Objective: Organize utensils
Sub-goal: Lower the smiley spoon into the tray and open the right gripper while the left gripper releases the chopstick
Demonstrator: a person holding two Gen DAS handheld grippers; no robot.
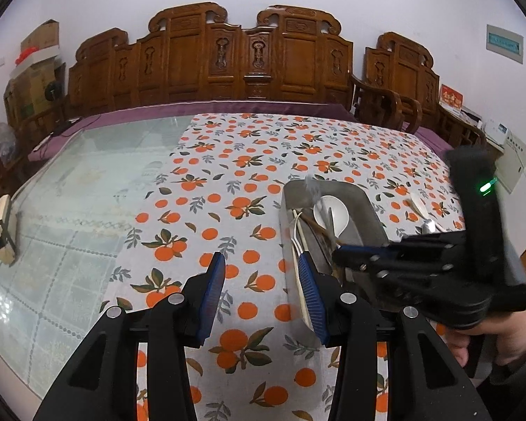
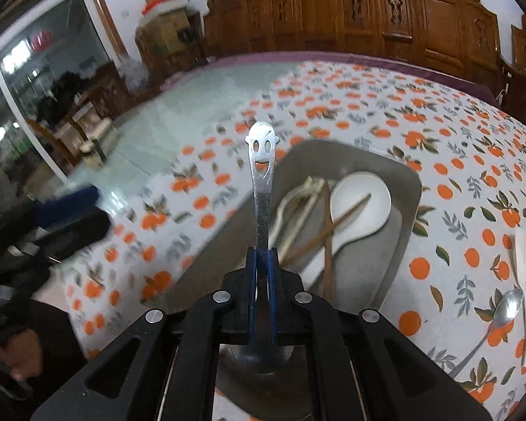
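Note:
A grey metal tray (image 2: pixel 399 172) sits on the orange-print tablecloth and holds a white ceramic spoon (image 2: pixel 361 203), brown chopsticks (image 2: pixel 329 235) and pale utensils (image 2: pixel 298 200). My right gripper (image 2: pixel 262 256) is shut on a steel spoon with a smiley-face handle (image 2: pixel 260 161), held upright over the tray's near left part. My left gripper (image 1: pixel 261 280) is open and empty, low over the cloth beside the tray's left wall (image 1: pixel 284 231). The right gripper (image 1: pixel 347 258) also shows in the left wrist view over the tray.
A steel spoon (image 2: pixel 501 315) and a white ceramic spoon (image 2: pixel 522 273) lie on the cloth right of the tray. Bare glass tabletop (image 1: pixel 70 193) lies to the left, with a wooden block (image 1: pixel 3 228) at its edge. Carved wooden chairs (image 1: pixel 228 56) line the far side.

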